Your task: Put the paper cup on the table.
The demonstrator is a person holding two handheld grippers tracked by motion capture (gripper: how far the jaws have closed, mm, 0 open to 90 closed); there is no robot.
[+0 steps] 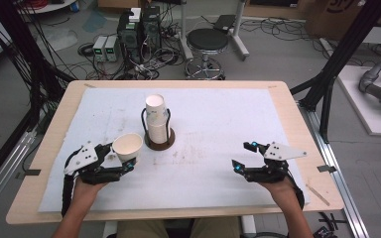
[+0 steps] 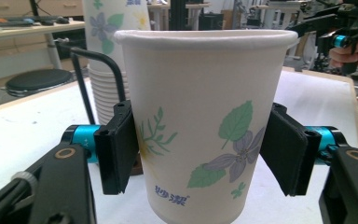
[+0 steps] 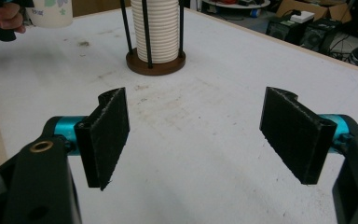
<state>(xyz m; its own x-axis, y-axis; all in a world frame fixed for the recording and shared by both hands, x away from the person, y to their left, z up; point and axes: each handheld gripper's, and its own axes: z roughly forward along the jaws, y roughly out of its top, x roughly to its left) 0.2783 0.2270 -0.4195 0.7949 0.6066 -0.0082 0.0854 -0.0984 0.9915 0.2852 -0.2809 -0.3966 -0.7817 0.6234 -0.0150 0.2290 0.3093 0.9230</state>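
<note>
A white paper cup (image 1: 127, 146) with a leaf and flower print stands upright between the pads of my left gripper (image 1: 121, 157), which is shut on it at the mat's front left. In the left gripper view both black pads press the cup (image 2: 200, 126) at its sides. Just behind and to the right, a stack of the same cups (image 1: 157, 119) sits in a black wire holder on a round brown base (image 1: 159, 144). My right gripper (image 1: 243, 154) hovers open at the front right with nothing between its pads (image 3: 107, 135).
A white mat (image 1: 213, 139) covers the wooden table (image 1: 297, 129). Beyond the far edge stand a black stool (image 1: 207, 42) and electronics boxes with cables (image 1: 139, 29) on the floor. A black frame post (image 1: 327, 84) rises at the right.
</note>
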